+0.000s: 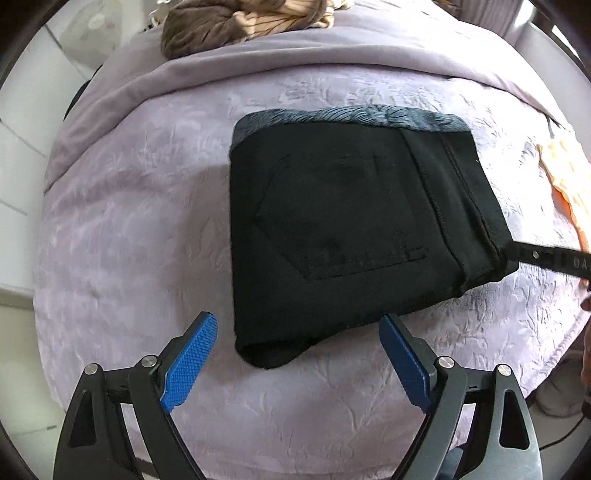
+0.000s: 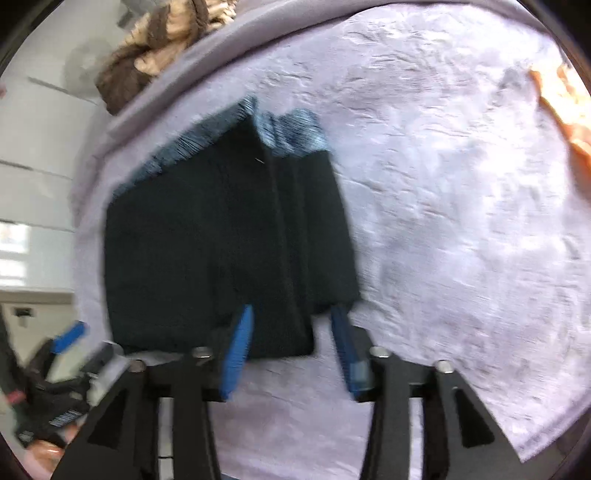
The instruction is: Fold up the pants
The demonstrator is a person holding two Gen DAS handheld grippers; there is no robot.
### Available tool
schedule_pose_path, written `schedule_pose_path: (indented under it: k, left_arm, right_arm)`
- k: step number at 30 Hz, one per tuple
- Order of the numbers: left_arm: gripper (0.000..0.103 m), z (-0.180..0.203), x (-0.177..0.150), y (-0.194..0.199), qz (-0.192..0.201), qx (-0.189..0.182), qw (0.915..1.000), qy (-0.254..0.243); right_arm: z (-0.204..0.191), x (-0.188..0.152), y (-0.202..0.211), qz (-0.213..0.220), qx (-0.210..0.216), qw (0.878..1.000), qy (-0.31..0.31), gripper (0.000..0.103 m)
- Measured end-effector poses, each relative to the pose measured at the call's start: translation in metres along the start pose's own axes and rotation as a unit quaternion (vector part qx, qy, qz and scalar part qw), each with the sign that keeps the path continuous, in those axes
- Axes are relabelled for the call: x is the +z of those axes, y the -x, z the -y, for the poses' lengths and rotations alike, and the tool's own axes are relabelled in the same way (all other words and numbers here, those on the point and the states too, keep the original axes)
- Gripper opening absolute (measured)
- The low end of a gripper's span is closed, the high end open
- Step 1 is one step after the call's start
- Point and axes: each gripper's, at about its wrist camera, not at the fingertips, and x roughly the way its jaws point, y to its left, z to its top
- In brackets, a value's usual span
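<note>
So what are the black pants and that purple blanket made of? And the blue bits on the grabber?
The pants look like thick, matte black knit or cotton: stitched pocket and seams show, with a fuzzy grey patterned lining at the top edge. The purple blanket seems soft plush fleece, with a crinkly embossed pattern. The blue pads on the left gripper look like hard plastic or rubber with a tiny grid texture.

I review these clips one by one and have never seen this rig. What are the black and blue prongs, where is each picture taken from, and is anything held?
The prongs are handheld grippers, one in each of a person's hands, each with a camera looking along its blue-padded fingers. The left-wrist picture shows the left gripper open and holding nothing. In front of it lie folded black pants on a lilac blanket. The right-wrist picture, which is blurred, shows the right gripper open at the pants' near edge, one finger over the cloth; no firm grip is visible. A brown garment lies at the far edge.
</note>
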Motion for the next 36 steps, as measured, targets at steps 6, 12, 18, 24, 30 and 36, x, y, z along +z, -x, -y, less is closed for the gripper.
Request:
schedule_pose_path:
  k: [6,12,18,24,30,36]
  left_arm:
    - [0.090,-0.005,-0.005,0.005,-0.004,-0.003,1.0000,0.004]
    - [0.090,-0.009,-0.010,0.010,-0.009,-0.012,0.9999,0.008]
    - [0.103,-0.013,-0.013,0.009,-0.021,-0.020,0.9995,0.011]
    - [0.103,-0.014,-0.012,0.011,-0.021,-0.022,0.9995,0.005]
    - [0.103,-0.020,-0.009,0.011,-0.024,-0.022,0.9994,0.015]
    - [0.103,-0.026,-0.005,0.009,-0.029,-0.020,0.9990,0.029]
  right_arm:
    - [-0.002,-0.017,0.014,-0.006,-0.036,0.999,0.002,0.067]
    - [-0.020,-0.041,0.030,-0.002,-0.038,0.999,0.019,0.080]
    - [-0.046,-0.055,0.034,0.009,-0.053,0.998,0.036,0.097]
    - [-0.067,-0.058,0.033,0.003,-0.045,0.998,0.045,0.103]
    - [-0.077,-0.050,0.032,-0.006,-0.054,0.997,0.049,0.103]
    - [-0.078,-0.040,0.034,-0.008,-0.055,0.997,0.047,0.103]
